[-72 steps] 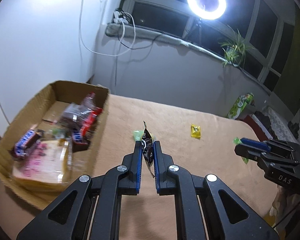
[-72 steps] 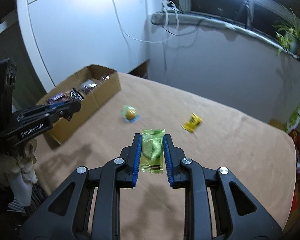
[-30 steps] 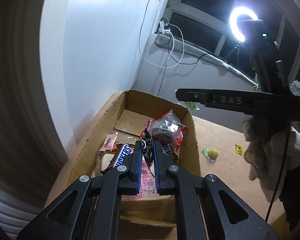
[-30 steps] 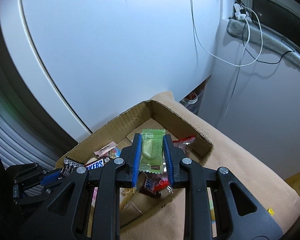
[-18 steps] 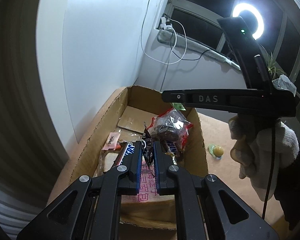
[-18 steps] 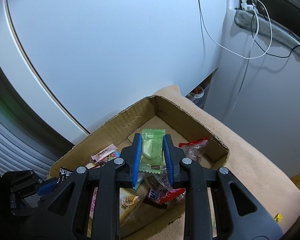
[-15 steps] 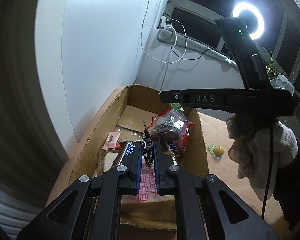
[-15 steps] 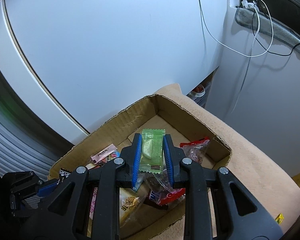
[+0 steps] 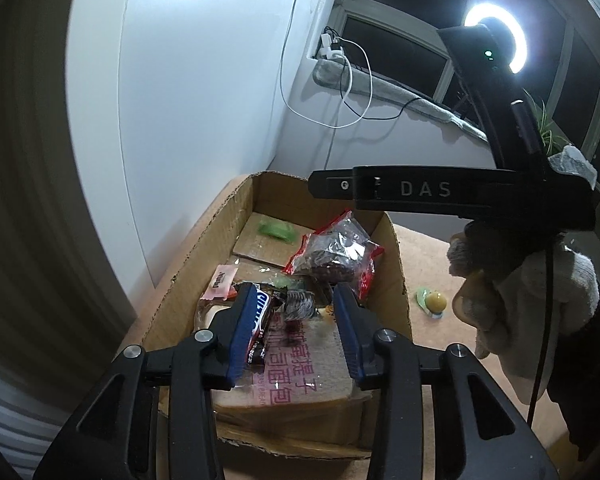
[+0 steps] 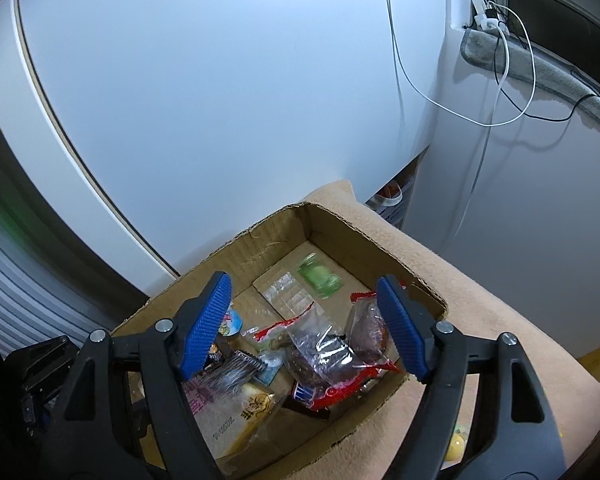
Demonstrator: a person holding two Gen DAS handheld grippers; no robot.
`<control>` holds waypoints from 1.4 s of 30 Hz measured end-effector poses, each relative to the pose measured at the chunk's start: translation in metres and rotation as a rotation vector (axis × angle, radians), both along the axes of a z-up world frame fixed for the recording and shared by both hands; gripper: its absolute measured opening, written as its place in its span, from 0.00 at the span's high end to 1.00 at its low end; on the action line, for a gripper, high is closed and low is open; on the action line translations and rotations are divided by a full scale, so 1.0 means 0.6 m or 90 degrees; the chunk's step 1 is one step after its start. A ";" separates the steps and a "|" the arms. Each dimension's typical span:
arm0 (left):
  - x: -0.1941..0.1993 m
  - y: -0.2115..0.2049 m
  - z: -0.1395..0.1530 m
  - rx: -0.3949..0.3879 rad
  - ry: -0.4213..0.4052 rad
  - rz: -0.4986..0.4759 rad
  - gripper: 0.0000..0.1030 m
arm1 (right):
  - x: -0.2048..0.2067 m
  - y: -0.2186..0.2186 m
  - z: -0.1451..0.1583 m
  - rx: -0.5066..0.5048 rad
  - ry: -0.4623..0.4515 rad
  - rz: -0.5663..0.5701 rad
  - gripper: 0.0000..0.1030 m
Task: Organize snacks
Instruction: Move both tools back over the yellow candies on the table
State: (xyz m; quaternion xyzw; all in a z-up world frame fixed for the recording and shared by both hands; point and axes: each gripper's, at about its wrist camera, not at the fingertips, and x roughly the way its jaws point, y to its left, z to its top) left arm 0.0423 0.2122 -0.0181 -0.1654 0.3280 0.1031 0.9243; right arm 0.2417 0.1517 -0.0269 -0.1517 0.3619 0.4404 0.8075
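Over the cardboard box (image 9: 204, 268) my left gripper (image 9: 296, 320) has its jaws opening. The small dark ridged packet (image 9: 298, 303) lies loose between the blue pads, touching neither, on top of the bread pack (image 9: 300, 372). My right gripper (image 10: 308, 320) hangs above the same box (image 10: 380, 240), jaws opening wide with nothing between them. Below it the green packet (image 10: 319, 274) shows blurred on the box floor at the far end. In the left wrist view that green packet (image 9: 278, 231) lies under the right gripper's arm (image 9: 420, 190).
The box holds a red-edged clear bag of dark fruit (image 10: 332, 356), a Snickers bar (image 9: 260, 320), a pink sachet (image 9: 220, 282) and other snacks. A yellow candy (image 9: 434, 302) lies on the beige table right of the box. A gloved hand (image 9: 540, 300) holds the right gripper.
Both grippers have opened. The green packet has left the right pads and dropped into the box's far end. The dark packet has come free of the left pads.
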 end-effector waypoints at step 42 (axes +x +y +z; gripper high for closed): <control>0.022 -0.198 0.028 -0.001 -0.027 -0.110 0.52 | -0.008 -0.430 0.056 0.056 -0.027 -0.182 0.23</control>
